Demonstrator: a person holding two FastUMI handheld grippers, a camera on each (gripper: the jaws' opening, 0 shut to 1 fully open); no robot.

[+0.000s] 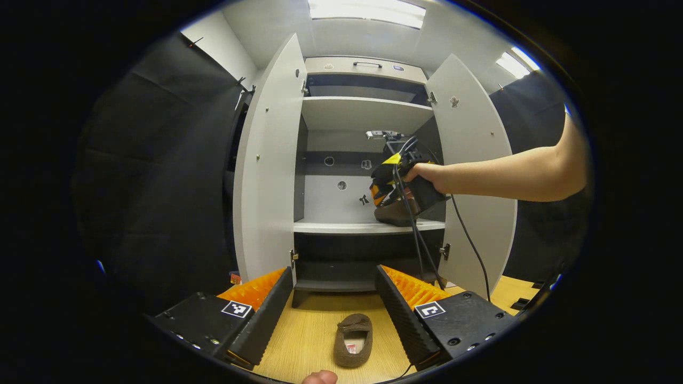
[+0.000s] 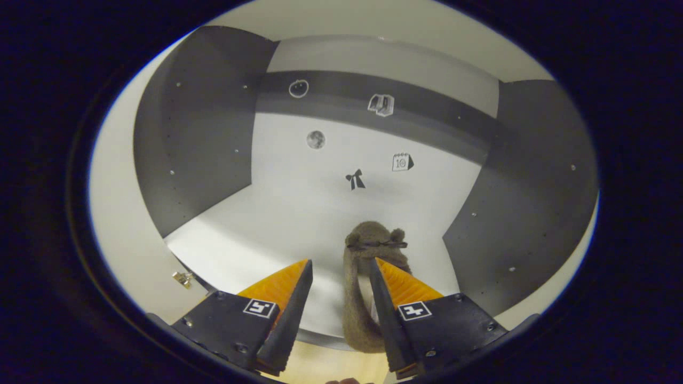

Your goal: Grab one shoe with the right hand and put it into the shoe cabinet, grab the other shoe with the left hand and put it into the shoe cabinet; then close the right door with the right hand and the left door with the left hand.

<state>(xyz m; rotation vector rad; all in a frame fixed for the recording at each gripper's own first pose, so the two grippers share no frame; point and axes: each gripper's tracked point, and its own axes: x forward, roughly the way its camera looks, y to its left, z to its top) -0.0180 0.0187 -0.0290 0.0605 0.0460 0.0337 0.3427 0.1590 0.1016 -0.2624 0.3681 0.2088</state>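
Right gripper (image 2: pixel 339 269) released, spread around shoe (image 2: pixel 368 277) on cabinet (image 1: pixel 368 226) shelf; left gripper (image 1: pixel 333 280) spread above slipper (image 1: pixel 353 338) on floor (image 1: pixel 304 341).

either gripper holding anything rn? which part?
Right gripper: open around the side wall of a brown slipper on the cabinet shelf; a firm hold cannot be told. Left gripper: open, holding nothing; the second slipper lies on the floor.

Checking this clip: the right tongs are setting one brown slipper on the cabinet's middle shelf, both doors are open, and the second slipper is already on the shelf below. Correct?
Not quite. The second slipper is not on a lower shelf: the left gripper view shows it lying on the wooden floor before the cabinet, between the open left tongs. The rest holds: the right tongs have the first slipper on the middle shelf, with both doors open.
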